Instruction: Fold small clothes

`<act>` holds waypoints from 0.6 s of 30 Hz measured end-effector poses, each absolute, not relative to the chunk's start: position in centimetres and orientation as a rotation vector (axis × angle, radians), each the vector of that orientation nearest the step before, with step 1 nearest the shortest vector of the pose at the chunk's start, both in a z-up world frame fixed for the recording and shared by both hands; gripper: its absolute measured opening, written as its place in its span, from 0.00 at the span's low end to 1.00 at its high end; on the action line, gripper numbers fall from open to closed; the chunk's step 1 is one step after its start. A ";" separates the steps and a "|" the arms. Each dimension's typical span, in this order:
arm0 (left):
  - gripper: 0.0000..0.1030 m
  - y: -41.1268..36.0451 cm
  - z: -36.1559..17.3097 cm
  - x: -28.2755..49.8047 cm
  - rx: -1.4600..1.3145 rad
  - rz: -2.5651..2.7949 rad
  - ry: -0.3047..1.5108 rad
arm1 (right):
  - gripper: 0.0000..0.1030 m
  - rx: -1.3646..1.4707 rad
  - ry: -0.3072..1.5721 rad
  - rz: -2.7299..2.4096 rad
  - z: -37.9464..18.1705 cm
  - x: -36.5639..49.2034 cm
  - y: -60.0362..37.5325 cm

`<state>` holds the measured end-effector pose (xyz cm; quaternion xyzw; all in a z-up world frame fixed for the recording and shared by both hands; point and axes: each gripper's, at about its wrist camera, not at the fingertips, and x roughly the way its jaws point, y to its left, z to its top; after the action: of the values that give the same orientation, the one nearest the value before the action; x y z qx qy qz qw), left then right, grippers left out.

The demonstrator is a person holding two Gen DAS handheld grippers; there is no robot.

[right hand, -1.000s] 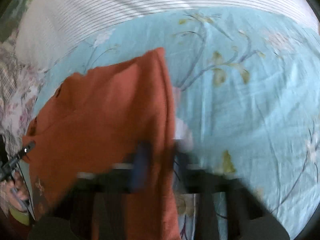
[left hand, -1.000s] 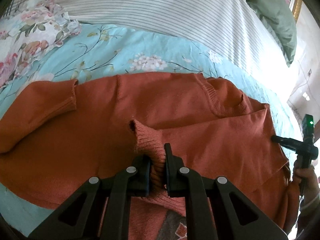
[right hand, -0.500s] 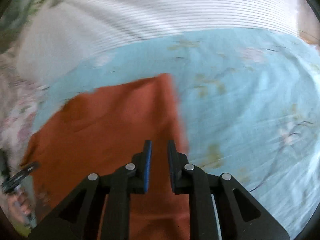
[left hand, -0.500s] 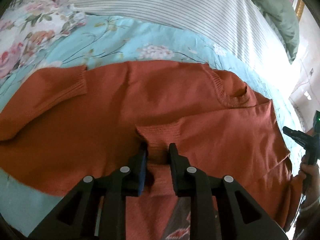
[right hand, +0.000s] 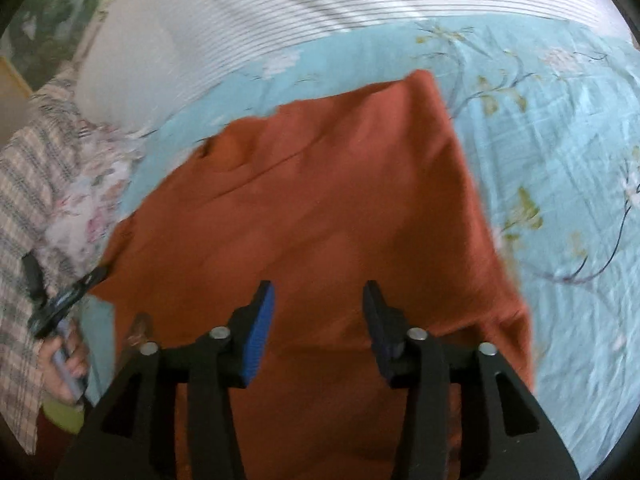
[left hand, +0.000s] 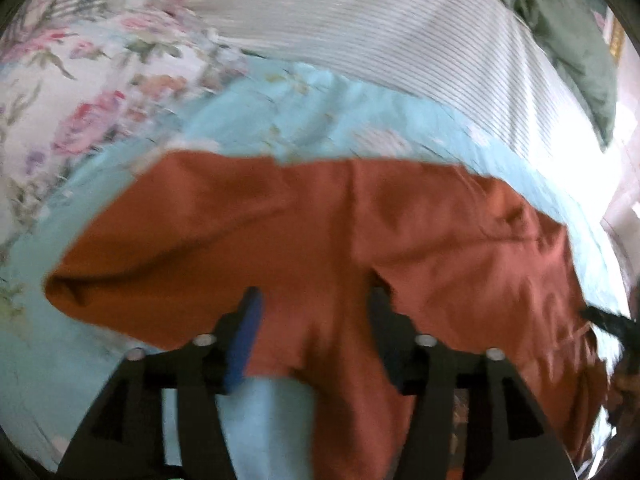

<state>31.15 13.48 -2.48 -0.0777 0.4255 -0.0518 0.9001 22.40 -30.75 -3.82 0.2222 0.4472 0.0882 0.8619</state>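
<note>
Rust-orange sweater [right hand: 328, 208] folded flat on floral sheet [right hand: 560, 160], left gripper [left hand: 316, 320] and right gripper [right hand: 318, 312] both released.

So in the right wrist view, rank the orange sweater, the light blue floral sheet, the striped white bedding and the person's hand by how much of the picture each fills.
1. orange sweater and light blue floral sheet: look alike, unranked.
2. striped white bedding.
3. hand, far smaller.

The sweater lies nearest the camera, so this is apparent size only.

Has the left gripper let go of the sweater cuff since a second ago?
Yes. The left gripper is now open, no longer pinching the ribbed cuff; the rust sweater lies on the blue floral sheet, cloth between the spread fingers.
</note>
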 end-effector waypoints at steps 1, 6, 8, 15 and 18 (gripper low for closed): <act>0.68 13.9 -2.4 31.8 -0.156 -0.081 0.881 | 0.53 0.468 0.937 0.208 -3.8 22.1 -30.1; 0.74 14.0 -3.0 35.7 -0.043 0.030 0.892 | 0.54 0.500 0.960 0.286 -3.8 21.3 -27.0; 0.74 13.7 -4.0 37.4 0.055 0.082 0.906 | 0.54 0.505 0.966 0.302 -3.6 21.0 -26.0; 0.04 15.7 -5.8 40.3 0.042 0.139 0.942 | 0.54 0.502 0.967 0.315 -3.3 20.0 -25.3; 0.04 17.2 -4.2 39.2 -0.091 0.105 0.886 | 0.54 0.514 0.961 0.313 -3.2 20.1 -25.3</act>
<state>39.19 17.16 -4.20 -0.0438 0.4282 0.0508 0.9012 20.13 -25.35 -3.20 0.2433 0.4553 0.1483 0.8435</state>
